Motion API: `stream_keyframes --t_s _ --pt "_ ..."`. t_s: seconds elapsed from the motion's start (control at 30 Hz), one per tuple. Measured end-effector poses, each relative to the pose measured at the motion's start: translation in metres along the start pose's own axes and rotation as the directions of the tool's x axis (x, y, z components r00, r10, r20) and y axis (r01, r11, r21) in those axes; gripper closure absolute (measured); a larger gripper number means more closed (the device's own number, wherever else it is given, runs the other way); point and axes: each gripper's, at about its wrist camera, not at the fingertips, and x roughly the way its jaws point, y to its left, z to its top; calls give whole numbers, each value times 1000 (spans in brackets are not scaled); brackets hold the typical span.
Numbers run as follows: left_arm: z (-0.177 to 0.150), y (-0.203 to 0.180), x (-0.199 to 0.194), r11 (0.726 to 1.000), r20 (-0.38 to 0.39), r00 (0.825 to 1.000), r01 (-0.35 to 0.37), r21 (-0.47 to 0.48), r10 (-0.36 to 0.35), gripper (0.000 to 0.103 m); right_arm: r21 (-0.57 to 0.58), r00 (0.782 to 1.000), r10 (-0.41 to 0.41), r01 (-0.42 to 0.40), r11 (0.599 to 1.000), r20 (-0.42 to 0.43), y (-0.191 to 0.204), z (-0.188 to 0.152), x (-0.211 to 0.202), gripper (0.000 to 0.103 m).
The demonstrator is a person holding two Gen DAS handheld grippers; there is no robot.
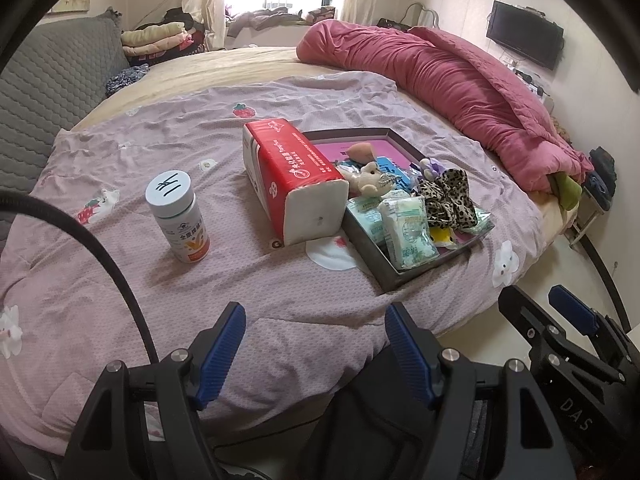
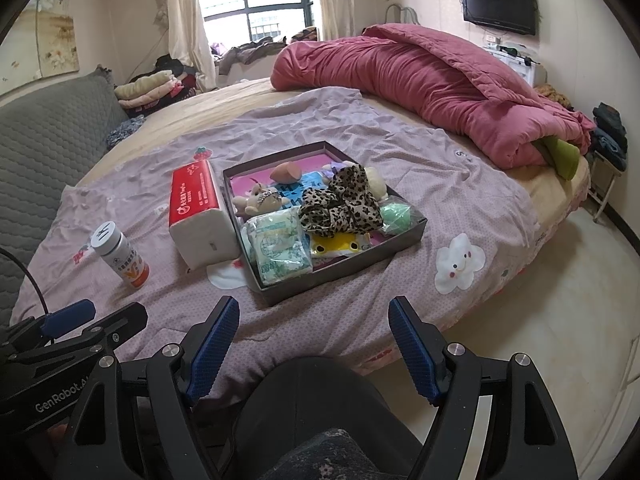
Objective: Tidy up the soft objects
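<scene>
Your left claw (image 1: 316, 350) hung spread and empty over the near edge of the bed (image 1: 248, 64), and your right claw (image 2: 314, 350) hung beside it, equally spread with nothing between its pads; my guess is that you had parked both there to look the scene over before committing to a reach.

Going left to right from the left wrist view: the white pill bottle (image 1: 178, 216) stood upright at about 10 o'clock from the left claw, well apart from everything else. It is hard, so I judged it no part of the sorting and likely meant to stay out. Next, at about 12 o'clock, the red tissue pack (image 1: 292, 180) lay on its side, pressed against the left wall of the dark box (image 2: 404, 236); it looked like the one soft thing not yet inside. In the box lay the small plush toy (image 2: 260, 200), the green wipes packet (image 2: 280, 248), the leopard-print cloth (image 2: 344, 204) and a pale green ball (image 2: 394, 214), piled loosely.

For room to move, the lilac quilt (image 1: 140, 152) was bare between your claws and the box, and bare again right of it at 2 o'clock, up to the heaped pink duvet (image 1: 460, 80). The bed's rounded edge fell away to the floor (image 2: 560, 320) just right of the right claw.
</scene>
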Motion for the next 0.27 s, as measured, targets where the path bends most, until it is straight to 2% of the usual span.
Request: stream_keyframes --t_s 0.27 --pt "2 18 7 999 -15 1000 17 -43 -17 31 -60 1000 7 -7 998 9 17 5 4 25"
